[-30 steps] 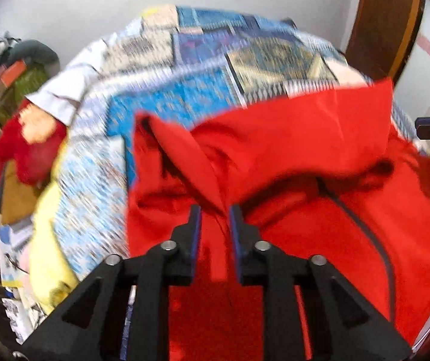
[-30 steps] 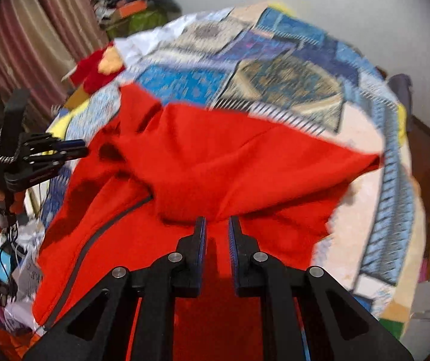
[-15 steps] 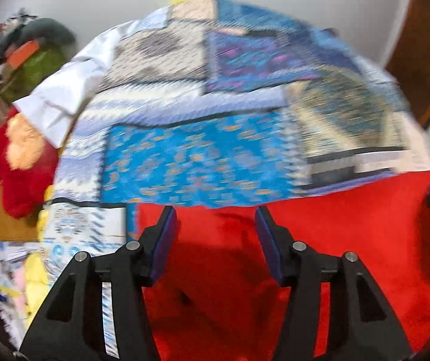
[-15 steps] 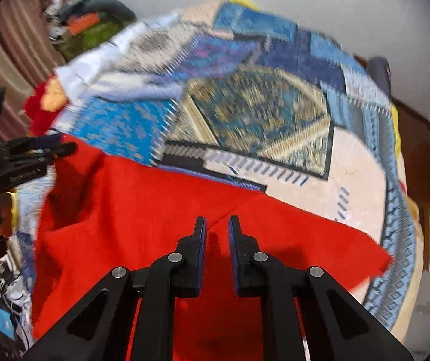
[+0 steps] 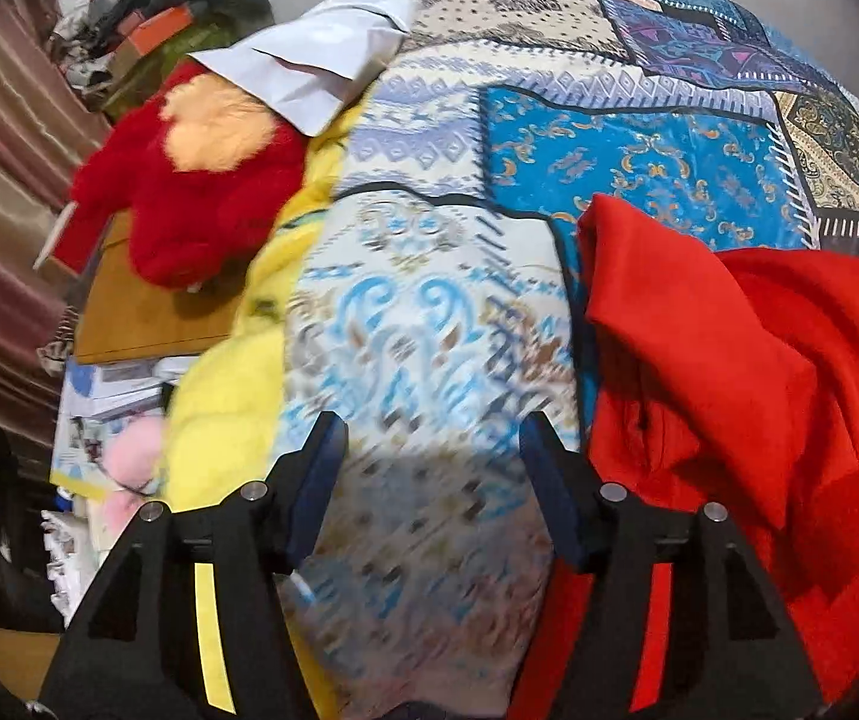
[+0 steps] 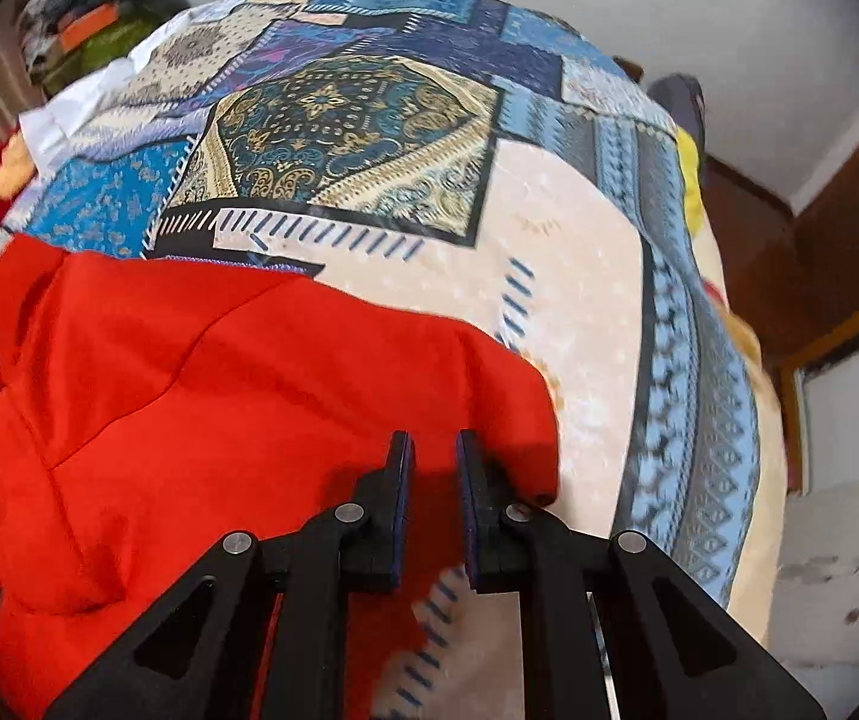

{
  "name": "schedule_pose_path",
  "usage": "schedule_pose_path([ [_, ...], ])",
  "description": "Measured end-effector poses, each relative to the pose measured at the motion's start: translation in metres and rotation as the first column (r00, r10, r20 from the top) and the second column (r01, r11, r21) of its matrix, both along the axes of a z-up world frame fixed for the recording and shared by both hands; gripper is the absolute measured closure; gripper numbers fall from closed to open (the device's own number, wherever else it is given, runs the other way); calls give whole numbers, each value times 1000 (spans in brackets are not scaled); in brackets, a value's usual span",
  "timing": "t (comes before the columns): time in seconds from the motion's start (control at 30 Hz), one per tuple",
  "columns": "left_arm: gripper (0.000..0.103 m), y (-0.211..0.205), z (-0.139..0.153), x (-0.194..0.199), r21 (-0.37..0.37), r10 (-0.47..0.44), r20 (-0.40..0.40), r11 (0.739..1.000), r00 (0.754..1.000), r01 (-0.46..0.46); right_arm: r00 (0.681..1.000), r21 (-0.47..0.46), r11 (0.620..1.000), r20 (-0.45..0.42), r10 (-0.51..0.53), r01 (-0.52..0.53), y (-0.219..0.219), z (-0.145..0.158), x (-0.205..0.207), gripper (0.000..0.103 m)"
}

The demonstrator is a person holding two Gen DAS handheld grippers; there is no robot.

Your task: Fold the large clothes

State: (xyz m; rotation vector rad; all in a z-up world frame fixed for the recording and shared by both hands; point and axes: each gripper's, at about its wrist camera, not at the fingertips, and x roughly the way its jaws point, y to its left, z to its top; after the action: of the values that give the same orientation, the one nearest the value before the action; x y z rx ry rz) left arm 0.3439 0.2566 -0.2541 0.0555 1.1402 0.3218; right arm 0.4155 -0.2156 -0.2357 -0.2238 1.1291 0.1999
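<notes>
Cloth no longer sits in the left gripper [image 5: 432,456]: its jaws are opening over bare patchwork quilt [image 5: 429,312], red garment [image 5: 729,360] at three o'clock. Only the right view shows the right gripper [image 6: 434,468] clenched on the garment's edge at six o'clock.

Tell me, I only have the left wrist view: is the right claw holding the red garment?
Observer: Yes, the right claw is shut on the red garment, near its edge.
Operator: Where does that edge lie?
Observer: Over a cream patch of the bedspread.
Operator: Anything beyond the bed on that side?
Observer: Brown wooden furniture against the wall.
</notes>
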Motion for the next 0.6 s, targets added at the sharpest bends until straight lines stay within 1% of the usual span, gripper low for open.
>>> schedule_pose_path([
  [0.03,41,-2,7,-3,4,-7,11,1000,1000,7,1000,4,1000,-1,-10,10,-4,2,-2,93],
  [0.07,41,-5,15,-7,-11,-20,33,1000,999,20,1000,1,1000,0,-17,17,-6,6,-4,93],
  [0.13,41,-17,39,-11,-60,-65,107,996,992,71,999,2,999,6,-33,33,-9,16,-12,93],
  [0.2,40,-36,54,-8,-63,-110,146,991,983,120,1000,58,998,15,-28,27,-9,30,-20,93],
  [0.27,35,-61,65,2,-63,-173,175,980,969,187,1000,124,992,26,0,-3,0,45,-28,93],
  [0.33,22,-84,66,14,-69,-213,187,971,959,229,999,157,987,38,30,-36,17,56,-31,93],
  [0.4,19,-109,56,27,-77,-252,182,960,950,269,996,170,982,46,71,-78,39,60,-35,93],
  [0.43,19,-118,49,31,-79,-262,173,957,950,278,994,170,980,46,96,-103,53,58,-36,93],
  [0.47,19,-129,37,37,-82,-273,151,954,950,288,992,159,980,42,115,-120,65,55,-37,93],
  [0.5,19,-135,25,42,-83,-277,129,954,952,288,990,137,981,33,137,-140,79,49,-37,93],
  [0.53,19,-141,8,48,-81,-277,87,955,957,284,987,104,982,20,158,-159,93,40,-37,93],
  [0.57,19,-143,-4,49,-80,-274,60,957,960,278,984,74,982,7,176,-176,102,31,-38,93],
  [0.6,19,-144,-23,50,-84,-269,12,960,963,269,980,26,980,-16,200,-199,113,18,-38,93],
])
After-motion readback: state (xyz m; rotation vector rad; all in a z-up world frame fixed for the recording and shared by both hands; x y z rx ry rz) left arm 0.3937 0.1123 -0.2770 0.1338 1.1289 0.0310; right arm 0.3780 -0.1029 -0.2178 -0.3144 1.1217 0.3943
